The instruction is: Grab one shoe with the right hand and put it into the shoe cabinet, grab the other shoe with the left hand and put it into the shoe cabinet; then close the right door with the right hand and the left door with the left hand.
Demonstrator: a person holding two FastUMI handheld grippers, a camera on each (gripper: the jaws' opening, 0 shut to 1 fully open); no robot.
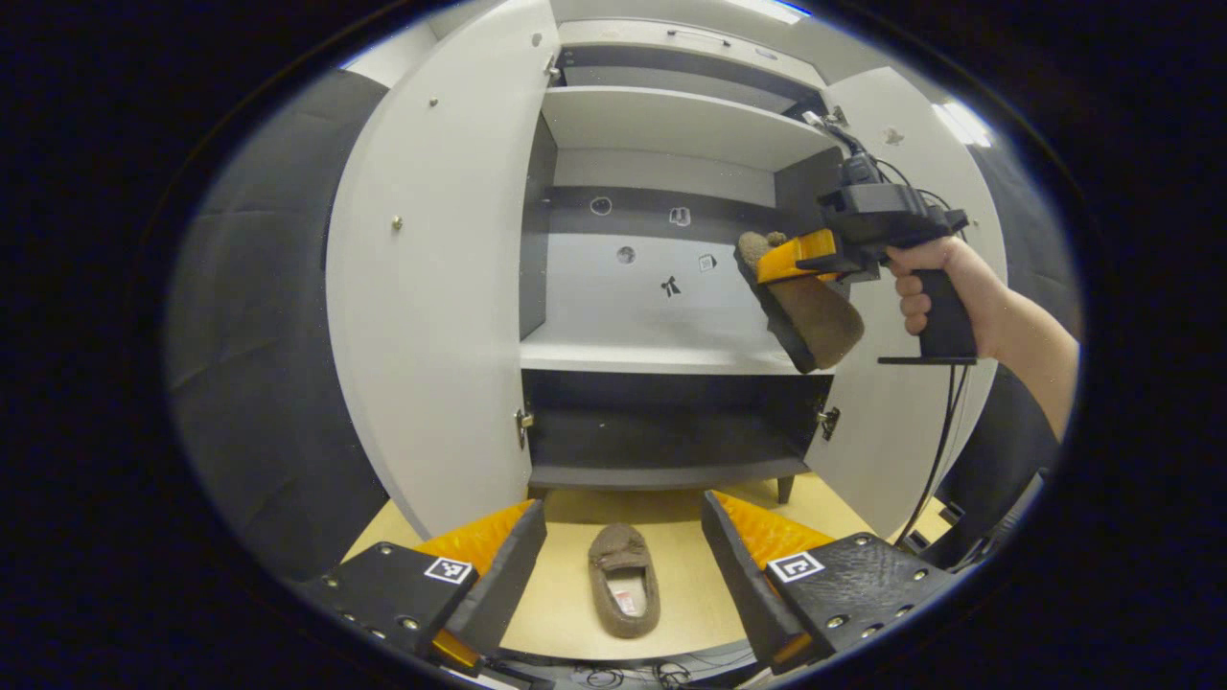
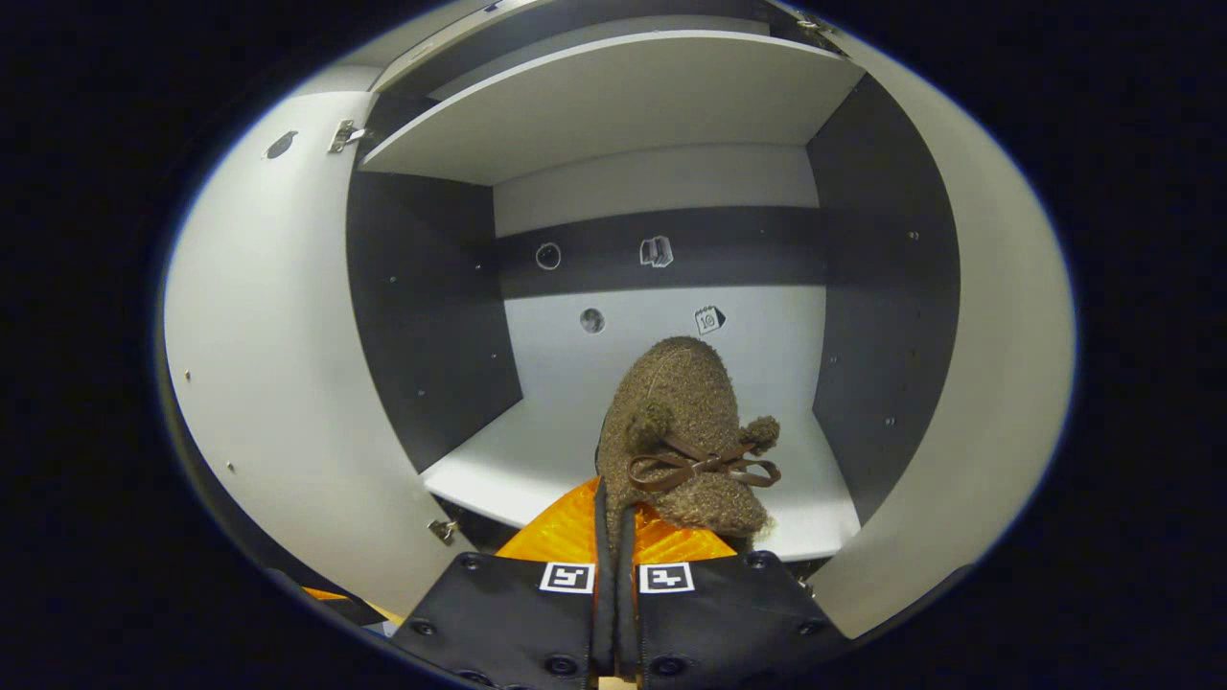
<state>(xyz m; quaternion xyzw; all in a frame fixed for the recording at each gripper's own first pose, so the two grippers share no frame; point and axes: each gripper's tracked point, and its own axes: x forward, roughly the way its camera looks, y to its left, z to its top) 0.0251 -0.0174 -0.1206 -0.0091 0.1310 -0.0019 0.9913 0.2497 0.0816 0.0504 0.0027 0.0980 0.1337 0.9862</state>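
1. Right gripper (image 2: 613, 565), jaws clenched on one brown shoe (image 2: 685, 431), holds it before the cabinet's middle shelf (image 2: 537, 460).
2. Left gripper (image 1: 623, 556), jaws released (empty), above the other shoe (image 1: 623, 580) on the floor.
3. Risk: a thin edge grip may let the shoe slip short of the shelf.

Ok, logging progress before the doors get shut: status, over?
Right hand-held gripper shut on first shoe, held up at the cabinet's middle shelf. Left hand-held gripper open above second shoe on the floor. Both doors open, nothing in the way.
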